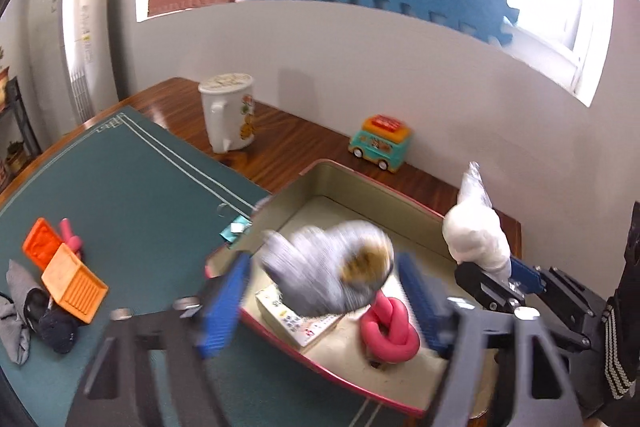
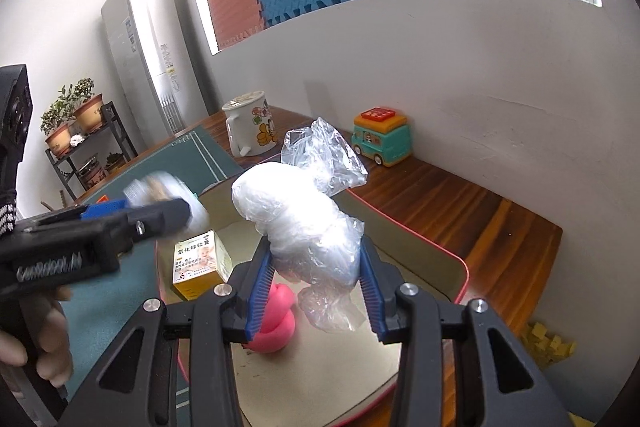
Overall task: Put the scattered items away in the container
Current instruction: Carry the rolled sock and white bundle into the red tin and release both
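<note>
1. The left claw (image 1: 326, 301) stands wide, and a blurred grey sock bundle (image 1: 326, 269) with a brown patch sits between its blue pads, apparently loose above the container (image 1: 400, 193); whether a pad touches it I cannot tell.
2. The right claw (image 2: 316, 279) is closed on a white wad wrapped in clear plastic (image 2: 298, 223), held over the same container.
3. Below both claws lie a pink knotted piece (image 1: 390, 331) and a small box (image 1: 298, 319).
4. The wad looks light, soft and slippery; I would grip its dense middle, not the loose film tail.
5. Far to the left claw's left, orange trays (image 1: 64, 271) and dark socks (image 1: 56, 329) wait on the green mat (image 1: 132, 195).
</note>
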